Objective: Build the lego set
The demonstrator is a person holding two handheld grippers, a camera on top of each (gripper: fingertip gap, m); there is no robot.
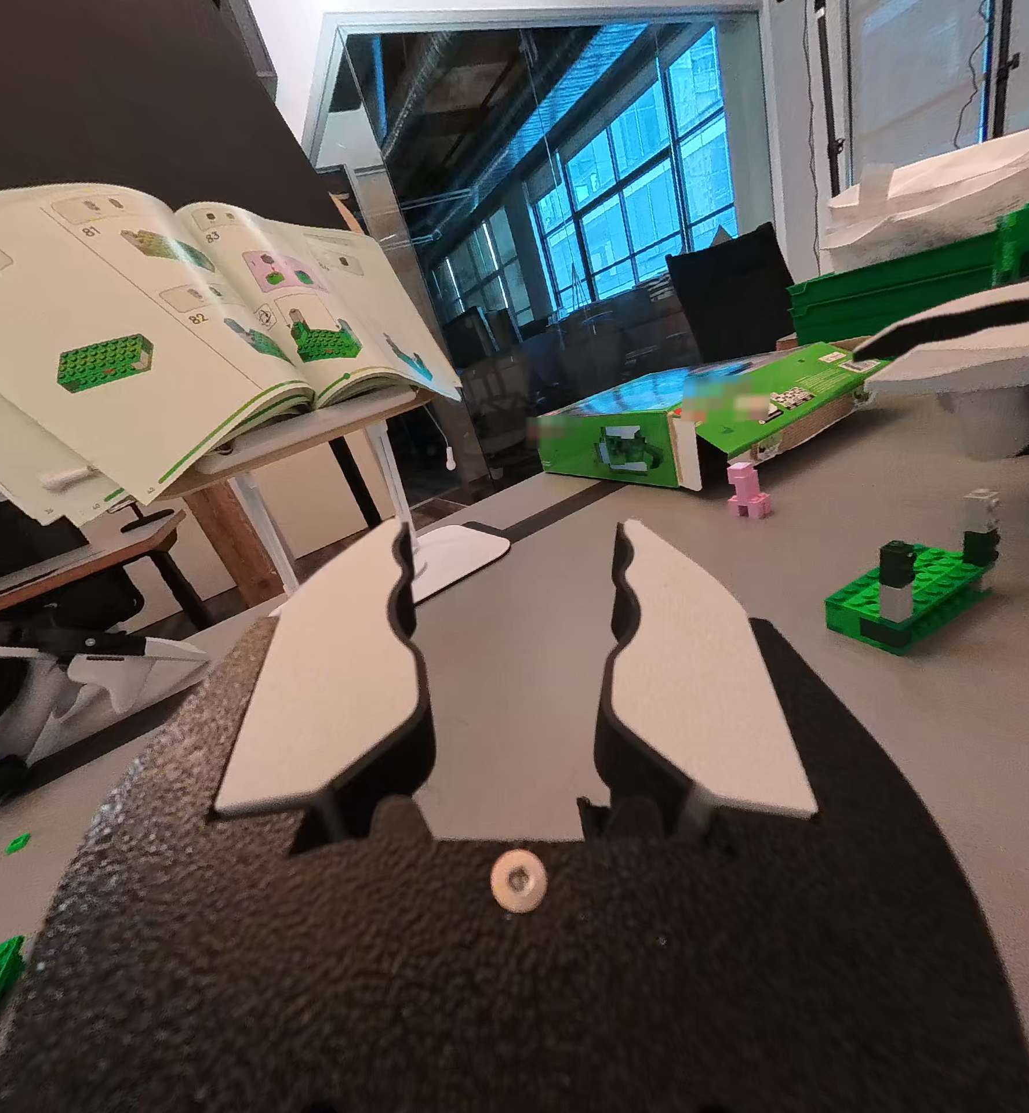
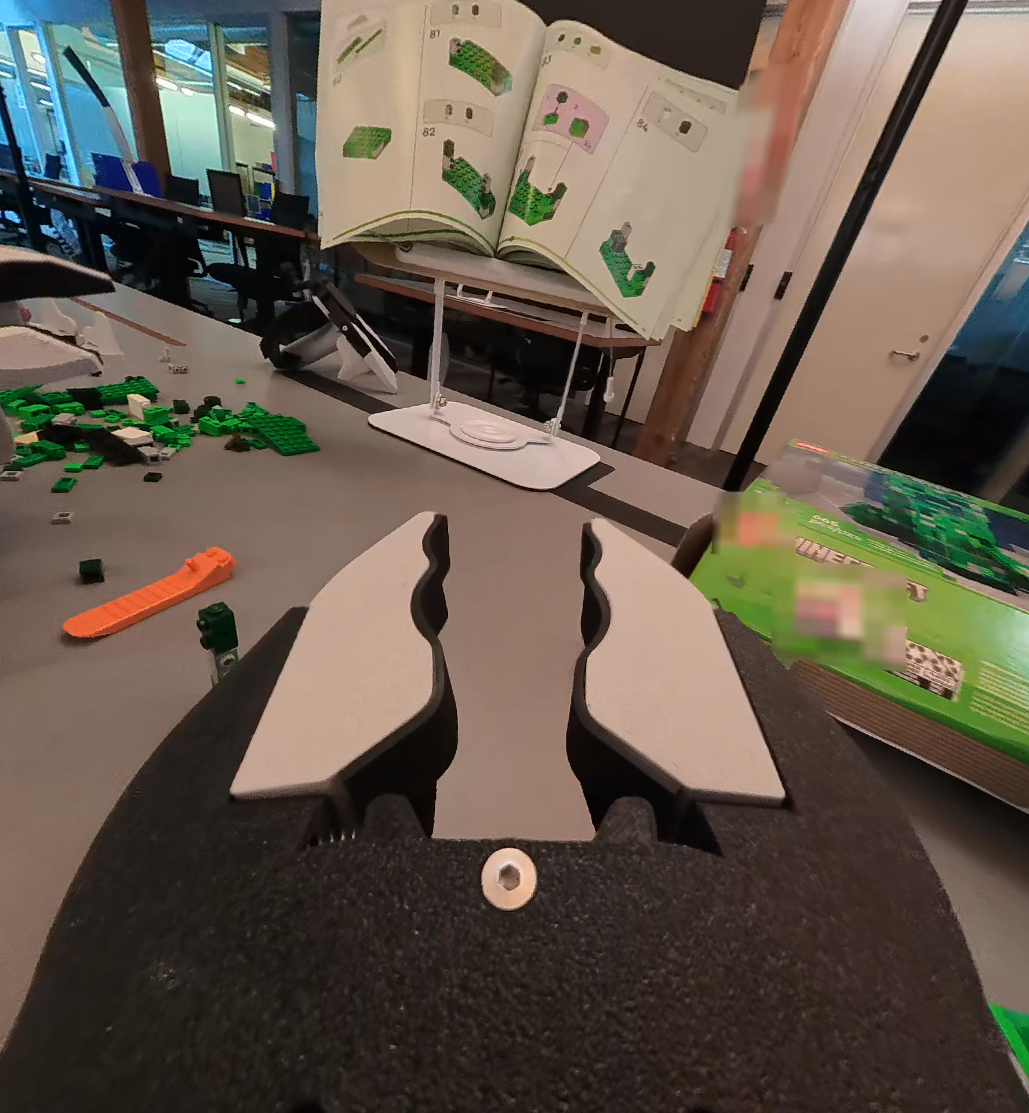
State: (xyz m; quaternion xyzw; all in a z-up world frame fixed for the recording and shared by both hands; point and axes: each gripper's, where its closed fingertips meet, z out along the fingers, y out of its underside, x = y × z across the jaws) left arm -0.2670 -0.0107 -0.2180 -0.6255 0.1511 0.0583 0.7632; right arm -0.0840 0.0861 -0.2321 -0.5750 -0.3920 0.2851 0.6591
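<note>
My left gripper (image 1: 512, 536) is open and empty above the grey table (image 1: 518, 692). To its right stands a green brick base (image 1: 906, 593) with two dark-and-grey posts on it. My right gripper (image 2: 512, 527) is open and empty over the table. A pile of loose green, black and white bricks (image 2: 138, 421) lies far left of it. A small dark green and grey post piece (image 2: 218, 635) stands just left of its left finger. The open instruction booklet (image 2: 500, 138) rests on a white stand (image 2: 488, 445); it also shows in the left wrist view (image 1: 156, 325).
An orange brick separator (image 2: 150, 593) and a dark green brick (image 2: 91, 570) lie at the left. The green set box (image 2: 921, 632) lies on the right, also in the left wrist view (image 1: 698, 415). A pink figure (image 1: 748, 491) stands near it. Green trays (image 1: 897, 295) sit behind.
</note>
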